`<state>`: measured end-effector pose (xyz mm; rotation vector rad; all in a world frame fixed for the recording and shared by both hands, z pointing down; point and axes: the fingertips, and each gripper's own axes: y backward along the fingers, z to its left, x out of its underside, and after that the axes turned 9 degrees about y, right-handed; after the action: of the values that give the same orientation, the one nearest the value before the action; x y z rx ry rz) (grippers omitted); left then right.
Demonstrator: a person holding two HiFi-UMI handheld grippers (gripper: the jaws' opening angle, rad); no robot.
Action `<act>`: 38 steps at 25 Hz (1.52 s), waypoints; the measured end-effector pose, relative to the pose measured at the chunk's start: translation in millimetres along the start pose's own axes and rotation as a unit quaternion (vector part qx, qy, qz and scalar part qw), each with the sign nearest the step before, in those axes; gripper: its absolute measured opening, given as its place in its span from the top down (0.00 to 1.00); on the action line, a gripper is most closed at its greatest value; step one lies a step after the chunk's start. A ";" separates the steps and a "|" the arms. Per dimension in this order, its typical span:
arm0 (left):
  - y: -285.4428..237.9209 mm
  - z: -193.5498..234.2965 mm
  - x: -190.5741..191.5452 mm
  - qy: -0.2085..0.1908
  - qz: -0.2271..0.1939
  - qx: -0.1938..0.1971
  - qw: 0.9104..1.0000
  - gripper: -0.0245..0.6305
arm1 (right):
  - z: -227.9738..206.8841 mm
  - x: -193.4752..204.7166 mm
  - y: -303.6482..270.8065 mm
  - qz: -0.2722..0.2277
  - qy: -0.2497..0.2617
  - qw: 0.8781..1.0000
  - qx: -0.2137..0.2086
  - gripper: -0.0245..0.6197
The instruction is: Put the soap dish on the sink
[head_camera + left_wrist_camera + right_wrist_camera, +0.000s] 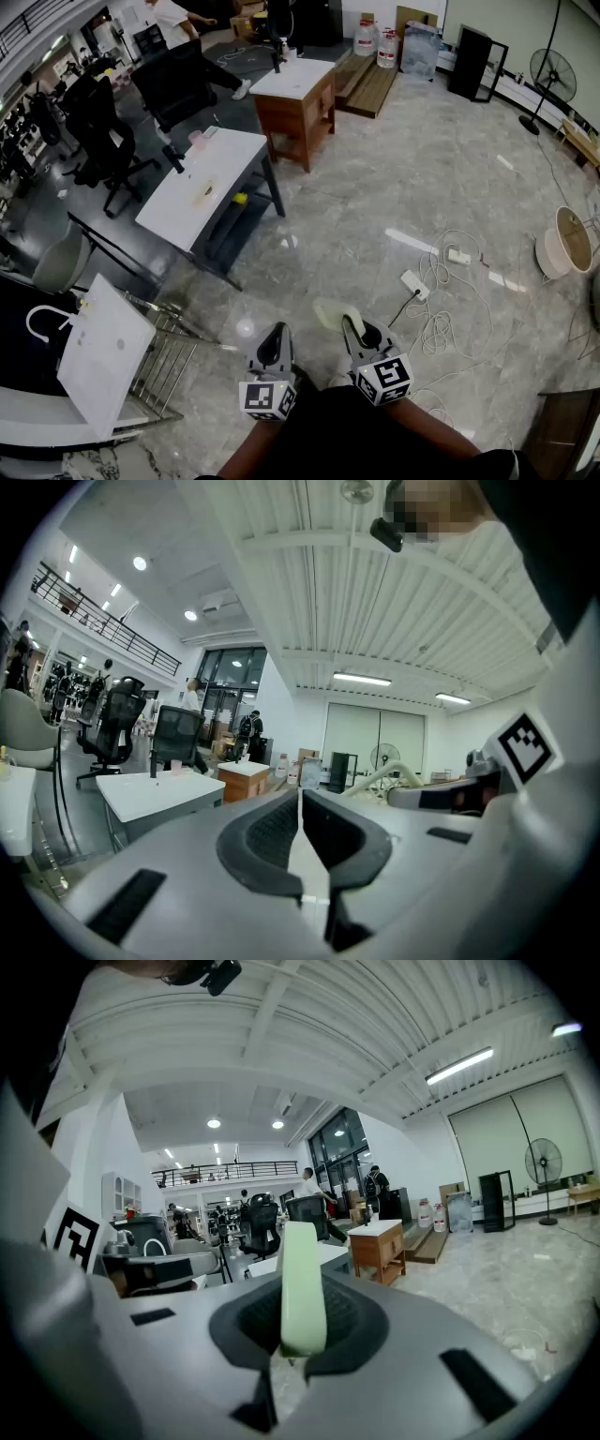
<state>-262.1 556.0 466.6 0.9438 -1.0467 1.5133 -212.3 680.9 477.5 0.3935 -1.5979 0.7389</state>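
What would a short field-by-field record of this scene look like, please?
right gripper: shut on pale green oval soap dish, seen edge-on between the jaws
left gripper: shut, empty
nearby: white rectangular table, glossy grey tiled floor
sink: not made out in any view

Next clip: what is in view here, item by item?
soap dish: one, pale green, between the right gripper's jaws
table: one, white, left of centre
cabinet: one, wood with white top, beyond the table
chairs: several, black, upper left
water bottles: two, clear, top centre
fan: one, black, top right
power strips: two, white, on the floor at right
rack: one, metal, lower left
left gripper: one, grey, shut, empty
right gripper: one, grey, shut on the soap dish
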 end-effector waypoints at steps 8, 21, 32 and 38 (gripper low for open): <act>-17.2 10.9 12.0 0.005 0.007 -0.006 1.000 0.93 | 6.3 5.9 -14.1 -0.001 0.010 0.999 -0.031 0.92; -124.1 110.2 -10.0 0.022 0.017 -0.003 1.000 0.93 | -31.3 7.0 -141.5 0.038 -0.013 0.999 -0.031 0.91; -234.8 223.5 -78.8 0.041 0.005 -0.011 0.999 0.93 | -35.4 -47.4 -326.7 0.059 -0.003 0.995 -0.085 0.91; -279.8 277.2 -119.4 -0.012 -0.008 -0.012 1.000 0.93 | -36.8 -80.2 -405.4 0.056 0.022 0.995 -0.080 0.91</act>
<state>47.0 284.6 482.4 0.9533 -1.0686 1.4764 87.2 394.4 495.5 0.1722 -1.6346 0.6941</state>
